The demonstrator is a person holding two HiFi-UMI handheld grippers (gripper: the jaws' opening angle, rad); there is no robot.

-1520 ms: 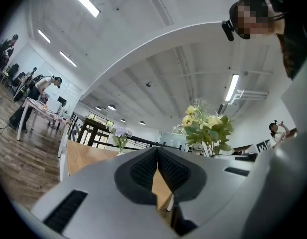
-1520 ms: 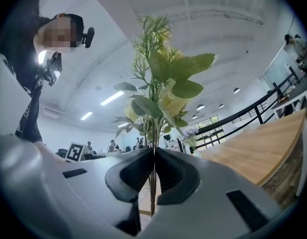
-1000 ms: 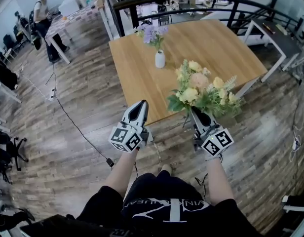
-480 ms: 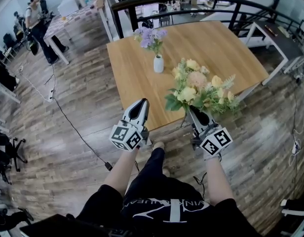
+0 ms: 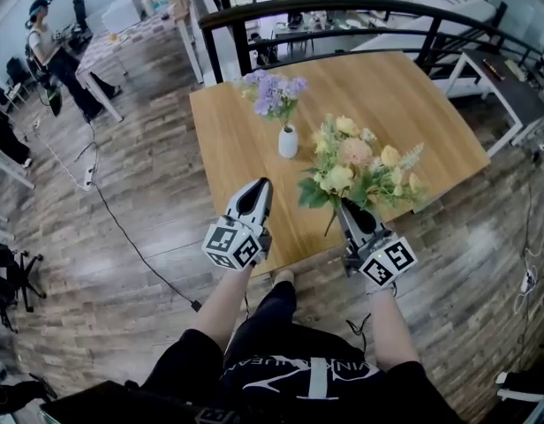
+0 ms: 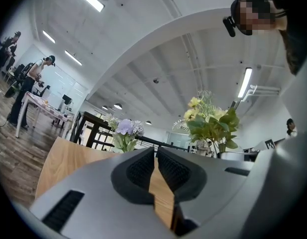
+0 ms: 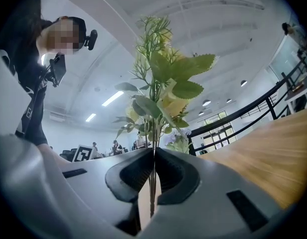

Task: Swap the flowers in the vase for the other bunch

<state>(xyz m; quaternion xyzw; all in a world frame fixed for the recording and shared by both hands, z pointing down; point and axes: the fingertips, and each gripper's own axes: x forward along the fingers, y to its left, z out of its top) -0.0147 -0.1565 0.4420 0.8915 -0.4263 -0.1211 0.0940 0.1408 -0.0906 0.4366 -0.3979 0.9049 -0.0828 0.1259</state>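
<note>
Mostly yellow bouquet (image 5: 360,170), peach bloom centred, leafy green sprigs.

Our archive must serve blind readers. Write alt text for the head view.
Seen from above, a person's right gripper holds a yellow bunch by its stems over the near edge of a wooden table. The left gripper is shut and empty. Farther back on the table, a white vase holds purple flowers.
</note>
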